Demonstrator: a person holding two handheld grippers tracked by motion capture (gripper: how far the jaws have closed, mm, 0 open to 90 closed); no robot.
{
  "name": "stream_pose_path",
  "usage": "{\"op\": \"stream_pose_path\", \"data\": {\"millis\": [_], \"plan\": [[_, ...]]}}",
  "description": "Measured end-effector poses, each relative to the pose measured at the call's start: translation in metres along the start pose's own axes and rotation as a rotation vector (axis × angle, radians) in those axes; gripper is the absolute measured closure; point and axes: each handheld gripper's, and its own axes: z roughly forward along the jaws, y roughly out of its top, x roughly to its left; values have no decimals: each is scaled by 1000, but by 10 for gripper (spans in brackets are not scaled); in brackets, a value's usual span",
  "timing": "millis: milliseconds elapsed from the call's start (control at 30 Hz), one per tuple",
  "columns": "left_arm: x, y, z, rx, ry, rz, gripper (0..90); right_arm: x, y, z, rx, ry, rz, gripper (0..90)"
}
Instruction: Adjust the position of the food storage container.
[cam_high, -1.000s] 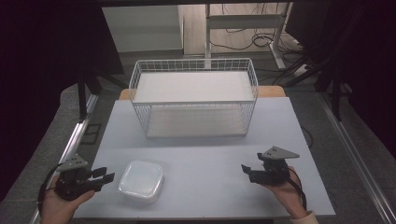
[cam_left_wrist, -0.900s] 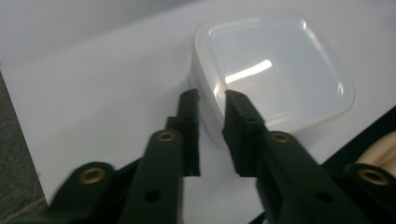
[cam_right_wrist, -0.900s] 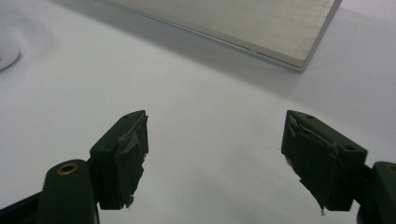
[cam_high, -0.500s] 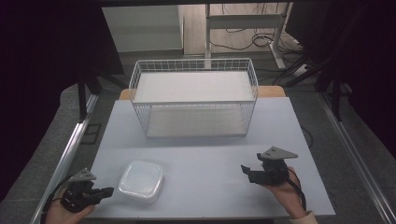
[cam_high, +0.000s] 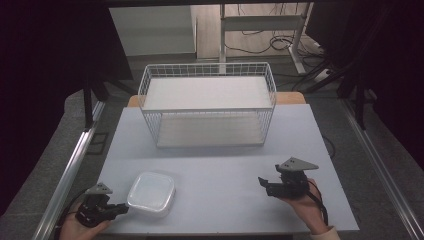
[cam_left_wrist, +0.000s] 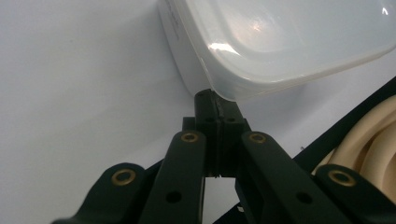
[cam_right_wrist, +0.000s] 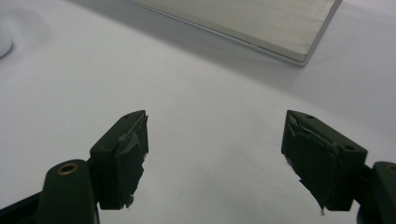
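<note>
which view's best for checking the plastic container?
High view: the whole container shows, lying on the table in front of the basket, next to the left gripper. The left gripper view gives just one corner up close, at the shut jaw tips. The right gripper view catches a white sliver at its left edge, probably the container.

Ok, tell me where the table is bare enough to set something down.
Bare: the middle stretch between the plastic container and the right gripper, in front of the wire basket. Crowded: the near-left corner, where the left gripper meets the container.
</note>
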Motion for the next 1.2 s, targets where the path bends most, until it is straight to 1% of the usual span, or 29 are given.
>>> {"op": "stream_pose_path", "data": {"millis": [100, 267, 367, 467, 633, 1000, 1200], "plan": [[1, 1, 2, 0, -3, -6, 899, 0, 0, 0, 0, 1, 0, 228], [2, 4, 7, 5, -13, -4, 899, 1, 0, 1, 3, 2, -5, 228], [2, 7, 12, -1, -22, -13, 899, 1, 0, 0, 3, 2, -3, 228], [0, 11, 17, -13, -35, -12, 899, 1, 0, 0, 1, 2, -4, 228], [-1, 21, 23, -9, -40, 1, 898, 0, -1, 0, 3, 1, -3, 228], [-4, 42, 33, -16, -51, 16, 898, 1, -1, 0, 5, 1, -7, 228], [-10, 53, 42, -13, -58, 34, 898, 1, -1, 0, 5, -1, -8, 228]]}}
